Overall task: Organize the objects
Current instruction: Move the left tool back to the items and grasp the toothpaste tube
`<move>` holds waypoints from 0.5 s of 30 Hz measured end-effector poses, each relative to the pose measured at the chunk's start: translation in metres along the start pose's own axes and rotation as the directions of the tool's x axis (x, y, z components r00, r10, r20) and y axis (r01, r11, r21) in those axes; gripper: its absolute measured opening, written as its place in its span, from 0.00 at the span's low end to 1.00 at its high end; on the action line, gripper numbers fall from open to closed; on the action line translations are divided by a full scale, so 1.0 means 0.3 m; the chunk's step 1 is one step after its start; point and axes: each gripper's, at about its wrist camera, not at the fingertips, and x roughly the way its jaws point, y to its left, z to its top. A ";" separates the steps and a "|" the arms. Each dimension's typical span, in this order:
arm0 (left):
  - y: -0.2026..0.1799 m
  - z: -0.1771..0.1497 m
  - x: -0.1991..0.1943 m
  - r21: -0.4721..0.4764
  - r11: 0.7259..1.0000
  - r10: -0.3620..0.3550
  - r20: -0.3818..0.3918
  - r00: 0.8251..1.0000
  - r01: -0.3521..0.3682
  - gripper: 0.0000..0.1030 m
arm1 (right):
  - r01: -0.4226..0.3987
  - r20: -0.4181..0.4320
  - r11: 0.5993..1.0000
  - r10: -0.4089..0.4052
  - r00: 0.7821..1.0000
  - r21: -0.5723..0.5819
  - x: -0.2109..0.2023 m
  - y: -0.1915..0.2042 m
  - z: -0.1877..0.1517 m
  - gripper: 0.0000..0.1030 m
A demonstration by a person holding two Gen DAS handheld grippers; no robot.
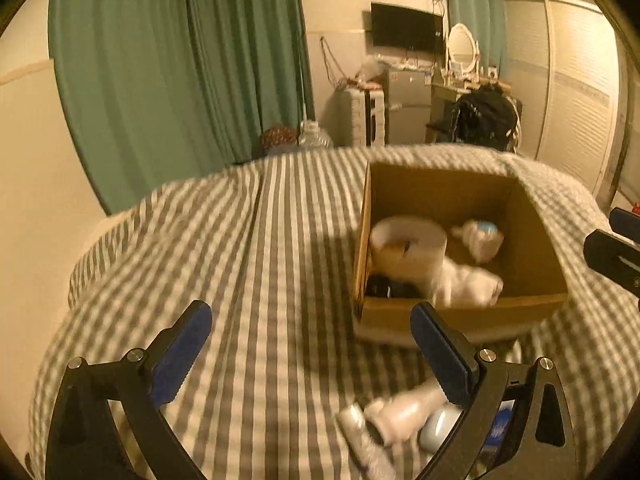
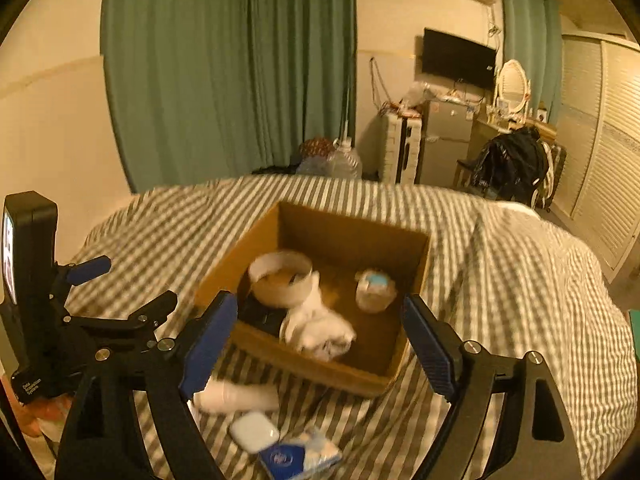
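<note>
A striped bed (image 2: pixel 500 280) fills both views, and the cardboard box (image 2: pixel 320 372), already holding a roll, a small jar and a crumpled white item, sits mid-frame in the right wrist view and at right of centre in the left. Loose things lie near the bottom edge: a white bottle (image 1: pixel 404 410), its long axis slanting up to the right, just below the left gripper (image 1: pixel 312 344). Both the left and the right gripper (image 2: pixel 316 340) are spread and hold nothing; the left looks nearer the bottle.
</note>
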 end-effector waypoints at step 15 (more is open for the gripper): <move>-0.074 -0.273 0.082 0.068 0.997 0.051 -0.173 0.984 -0.040 0.99 | 0.018 -0.259 1.000 -0.021 0.966 -0.013 0.169 -0.010 -0.261 0.82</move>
